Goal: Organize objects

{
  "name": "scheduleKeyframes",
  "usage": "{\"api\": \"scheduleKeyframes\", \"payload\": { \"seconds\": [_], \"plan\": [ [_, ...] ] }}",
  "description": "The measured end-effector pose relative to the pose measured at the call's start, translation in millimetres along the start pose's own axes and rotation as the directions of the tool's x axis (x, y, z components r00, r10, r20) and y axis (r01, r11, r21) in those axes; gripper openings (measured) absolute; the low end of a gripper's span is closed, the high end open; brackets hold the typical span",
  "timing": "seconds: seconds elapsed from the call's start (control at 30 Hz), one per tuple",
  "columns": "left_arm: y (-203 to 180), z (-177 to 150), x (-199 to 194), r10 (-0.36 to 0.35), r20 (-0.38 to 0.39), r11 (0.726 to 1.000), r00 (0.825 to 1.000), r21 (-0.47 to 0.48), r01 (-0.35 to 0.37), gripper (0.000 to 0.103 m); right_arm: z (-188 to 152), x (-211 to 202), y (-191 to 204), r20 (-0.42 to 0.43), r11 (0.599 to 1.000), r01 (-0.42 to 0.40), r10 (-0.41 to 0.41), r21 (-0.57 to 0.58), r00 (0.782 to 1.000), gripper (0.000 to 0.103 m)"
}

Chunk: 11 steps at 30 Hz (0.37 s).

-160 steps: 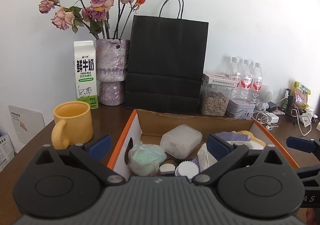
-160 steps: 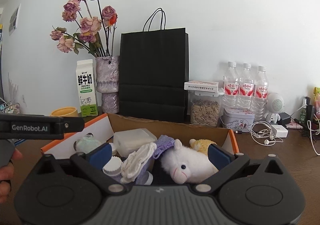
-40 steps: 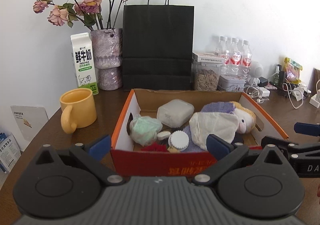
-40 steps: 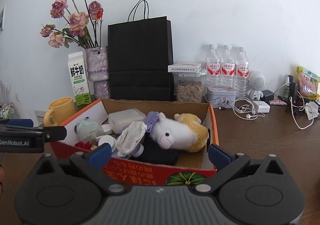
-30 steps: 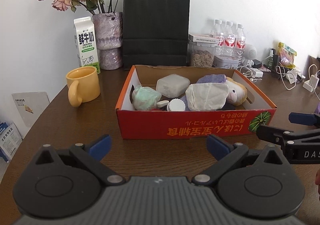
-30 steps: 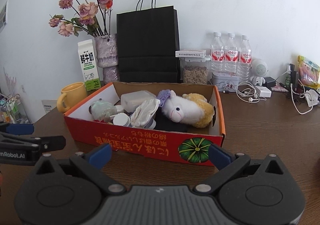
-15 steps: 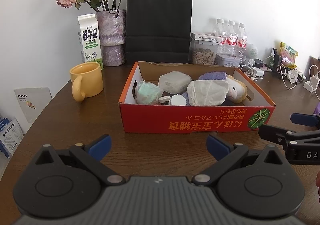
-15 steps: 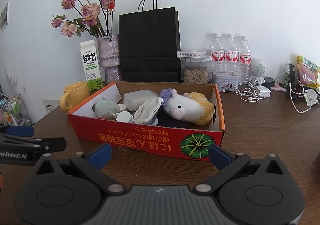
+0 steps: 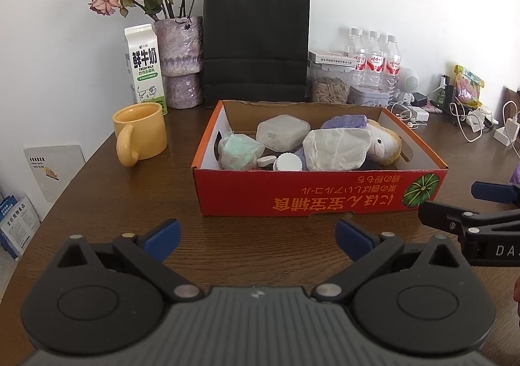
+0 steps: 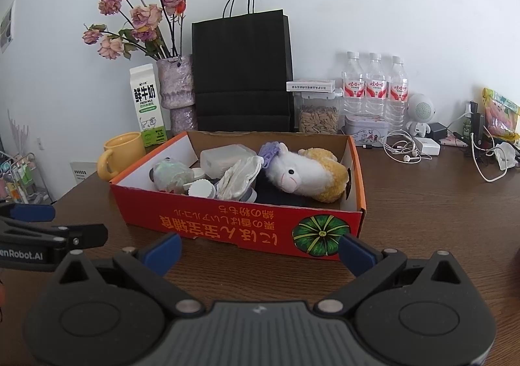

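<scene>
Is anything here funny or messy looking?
Yes. The red box has upside-down writing from here, and the things inside are jumbled: the toy sheep lies on its side. The flowers look dried out.

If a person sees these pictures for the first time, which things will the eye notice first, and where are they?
First comes the red cardboard box in the middle of the wooden table, crowded with a white plush toy, a clear plastic container and other small items. Behind it, against the wall, stand a tall black paper bag and a vase of dried roses. A yellow mug sits left of the box.
</scene>
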State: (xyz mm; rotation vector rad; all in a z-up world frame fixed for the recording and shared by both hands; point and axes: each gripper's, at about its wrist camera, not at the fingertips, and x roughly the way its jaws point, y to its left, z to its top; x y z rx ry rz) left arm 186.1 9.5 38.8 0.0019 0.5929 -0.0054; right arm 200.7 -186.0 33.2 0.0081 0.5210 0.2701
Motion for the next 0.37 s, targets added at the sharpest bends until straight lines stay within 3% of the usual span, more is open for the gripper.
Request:
{"api": "scheduleKeyframes", "payload": {
  "seconds": [0.37],
  "plan": [
    [-1.9, -1.4, 0.7, -0.009, -0.013, 1.000, 1.000, -0.006, 0.009, 0.103, -3.2, 2.4, -0.2, -0.006, 1.000, -0.002, 0.002, 0.002, 1.000, 0.103]
  ]
}}
